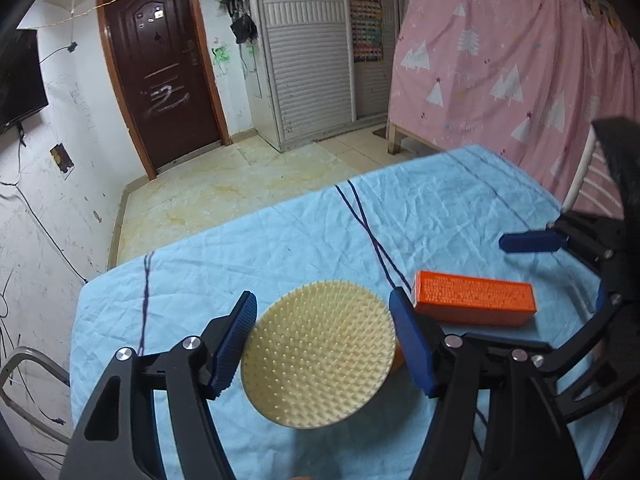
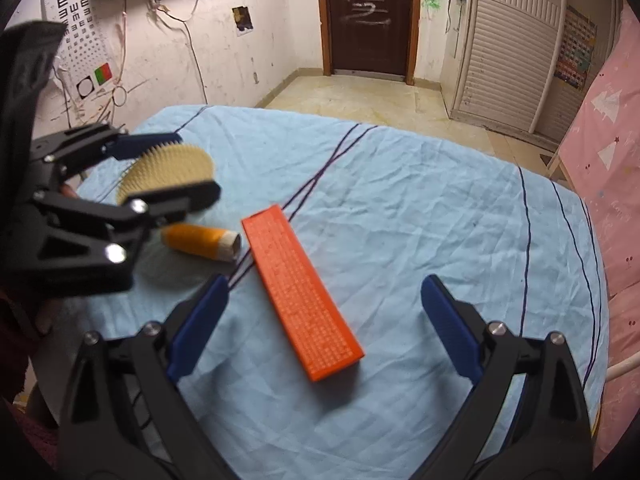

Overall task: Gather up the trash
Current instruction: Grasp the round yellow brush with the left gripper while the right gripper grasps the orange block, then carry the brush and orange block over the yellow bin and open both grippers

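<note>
My left gripper is shut on a round cream spiked pad and holds it above the blue tablecloth. The pad also shows in the right wrist view, between the left gripper's fingers. An orange box lies flat on the cloth, straight ahead of my right gripper, which is open and empty above it. The box also shows in the left wrist view. An orange thread spool lies on the cloth left of the box, under the left gripper.
The table's far edge drops to a tiled floor. A pink curtain hangs at the right side. A brown door and a white wardrobe stand at the back. Cables hang on the left wall.
</note>
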{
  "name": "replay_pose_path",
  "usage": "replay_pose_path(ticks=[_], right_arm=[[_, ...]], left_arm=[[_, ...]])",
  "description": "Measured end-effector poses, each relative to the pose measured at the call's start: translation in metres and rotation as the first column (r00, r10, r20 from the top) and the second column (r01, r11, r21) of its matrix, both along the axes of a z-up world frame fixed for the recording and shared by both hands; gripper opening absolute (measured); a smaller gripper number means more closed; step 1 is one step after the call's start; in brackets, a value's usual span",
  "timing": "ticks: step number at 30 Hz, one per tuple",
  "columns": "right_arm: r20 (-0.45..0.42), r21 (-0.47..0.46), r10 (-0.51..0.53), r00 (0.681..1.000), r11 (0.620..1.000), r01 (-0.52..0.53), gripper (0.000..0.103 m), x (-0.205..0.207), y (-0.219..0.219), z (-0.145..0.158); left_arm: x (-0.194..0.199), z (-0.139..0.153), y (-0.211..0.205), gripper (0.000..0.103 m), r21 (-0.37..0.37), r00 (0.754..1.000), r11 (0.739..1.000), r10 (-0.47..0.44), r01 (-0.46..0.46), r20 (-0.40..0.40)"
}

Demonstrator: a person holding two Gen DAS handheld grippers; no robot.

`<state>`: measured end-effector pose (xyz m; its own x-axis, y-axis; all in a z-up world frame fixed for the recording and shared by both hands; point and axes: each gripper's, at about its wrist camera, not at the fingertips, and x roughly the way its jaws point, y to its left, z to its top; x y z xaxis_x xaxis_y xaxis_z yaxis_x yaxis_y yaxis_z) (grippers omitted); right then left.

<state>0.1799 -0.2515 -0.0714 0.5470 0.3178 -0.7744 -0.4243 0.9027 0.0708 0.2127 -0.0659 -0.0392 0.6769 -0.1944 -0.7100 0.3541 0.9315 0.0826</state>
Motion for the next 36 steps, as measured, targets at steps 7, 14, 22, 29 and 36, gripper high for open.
replay_pose_path(ticks=[7,14,22,29,36], right_arm=[[-0.012,-0.035,-0.002,1.0,0.999,0.001,0.07,0.004,0.005,-0.004],[0.009,-0.046,0.019,1.0,0.999,-0.018,0.022,0.003,0.005,-0.003],[0.032,0.03,-0.019,0.999,0.999,0.018,0.022,-0.01,-0.016,0.012],[0.08,0.081,-0.064,0.995,0.995,0.058,0.022,-0.027,-0.042,0.031],[0.132,0.142,-0.131,0.983,0.984,0.112,0.022,-0.054,-0.082,0.047]], left_arm=[[-0.009,0.021,0.011,0.06,-0.075,0.999,0.997,0.028,-0.025,0.039],[-0.018,0.033,0.018,0.06,-0.131,0.998,0.99,0.056,-0.051,0.034],[-0.035,0.053,0.018,0.06,-0.166,0.994,0.983,0.088,-0.076,0.069],[-0.055,0.07,0.002,0.06,-0.179,0.992,0.982,0.079,-0.06,0.102],[-0.079,0.088,-0.035,0.06,-0.182,0.989,0.983,0.023,0.005,0.148]])
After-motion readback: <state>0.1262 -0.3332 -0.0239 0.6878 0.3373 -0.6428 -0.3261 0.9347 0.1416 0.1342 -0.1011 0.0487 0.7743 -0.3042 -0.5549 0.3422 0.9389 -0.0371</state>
